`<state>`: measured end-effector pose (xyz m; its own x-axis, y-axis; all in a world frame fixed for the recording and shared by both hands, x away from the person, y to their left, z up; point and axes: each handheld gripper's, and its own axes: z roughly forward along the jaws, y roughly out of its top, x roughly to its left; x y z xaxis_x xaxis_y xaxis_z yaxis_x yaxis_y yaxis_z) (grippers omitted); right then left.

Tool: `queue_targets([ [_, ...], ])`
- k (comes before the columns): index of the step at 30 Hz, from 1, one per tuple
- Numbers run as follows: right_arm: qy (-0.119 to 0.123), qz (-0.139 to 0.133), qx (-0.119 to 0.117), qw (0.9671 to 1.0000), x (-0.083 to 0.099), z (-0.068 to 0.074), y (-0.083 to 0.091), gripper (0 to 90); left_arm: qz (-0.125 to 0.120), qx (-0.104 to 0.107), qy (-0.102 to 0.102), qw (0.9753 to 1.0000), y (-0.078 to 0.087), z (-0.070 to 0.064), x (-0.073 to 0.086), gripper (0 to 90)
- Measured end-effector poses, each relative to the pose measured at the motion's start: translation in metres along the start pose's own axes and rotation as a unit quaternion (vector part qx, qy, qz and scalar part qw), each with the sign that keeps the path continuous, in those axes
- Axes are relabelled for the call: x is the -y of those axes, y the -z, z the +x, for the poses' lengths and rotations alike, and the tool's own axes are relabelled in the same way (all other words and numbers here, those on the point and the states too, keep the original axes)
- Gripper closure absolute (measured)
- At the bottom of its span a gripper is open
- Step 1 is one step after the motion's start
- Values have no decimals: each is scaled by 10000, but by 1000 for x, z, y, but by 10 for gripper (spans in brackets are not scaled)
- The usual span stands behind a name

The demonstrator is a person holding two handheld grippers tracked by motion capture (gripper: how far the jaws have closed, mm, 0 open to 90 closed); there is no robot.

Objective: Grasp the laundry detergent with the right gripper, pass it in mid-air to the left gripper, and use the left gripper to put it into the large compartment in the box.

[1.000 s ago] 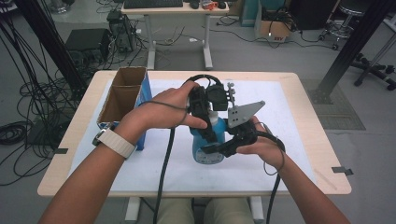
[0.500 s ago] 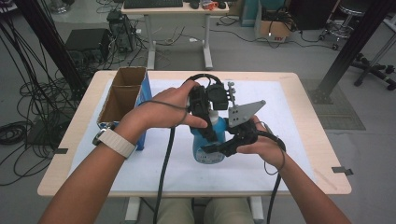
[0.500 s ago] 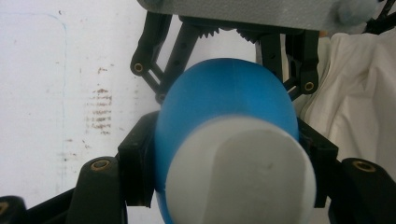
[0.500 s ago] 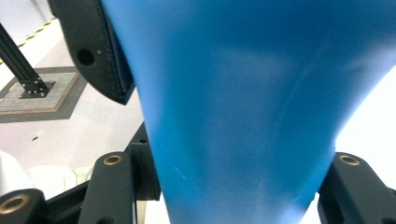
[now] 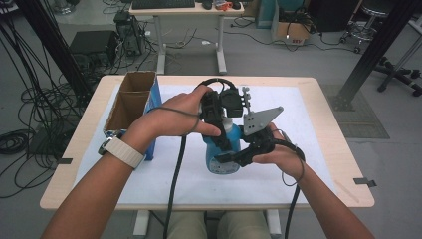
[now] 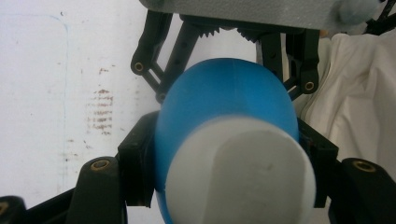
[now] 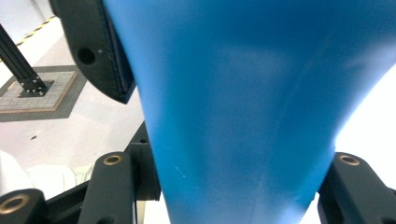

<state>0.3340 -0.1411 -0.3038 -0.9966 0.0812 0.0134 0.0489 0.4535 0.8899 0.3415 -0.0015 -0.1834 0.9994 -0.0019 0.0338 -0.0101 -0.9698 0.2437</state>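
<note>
A blue bottle (image 5: 222,152) with a white cap (image 6: 243,172) stood roughly in the middle of the counter (image 5: 318,104), on the white sheet that covered it. Both claws were on it at once. The left claw (image 5: 215,117) came down from above and was clamped around the upper part, just below the cap, its jaws pressed to either side of the blue shoulder in the left gripper view. The right claw (image 5: 234,155) came in from the side, lower down, and was closed on the body of the bottle; in the right gripper view the blue wall sat tight between its jaws.

An open cardboard box (image 5: 130,102) sat at the left of the counter, well apart from the bottle.

As a judgement, the gripping was done and the real work was still ahead: the cap looked seated, so twisting it off, or lifting the bottle away, had not yet happened
</note>
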Motion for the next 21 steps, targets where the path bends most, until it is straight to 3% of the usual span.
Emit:
queue_targets([
  [21,26,12,39,10000,-2,1,3,432,17,-15,-17,10000,2,-1,-2,373],
])
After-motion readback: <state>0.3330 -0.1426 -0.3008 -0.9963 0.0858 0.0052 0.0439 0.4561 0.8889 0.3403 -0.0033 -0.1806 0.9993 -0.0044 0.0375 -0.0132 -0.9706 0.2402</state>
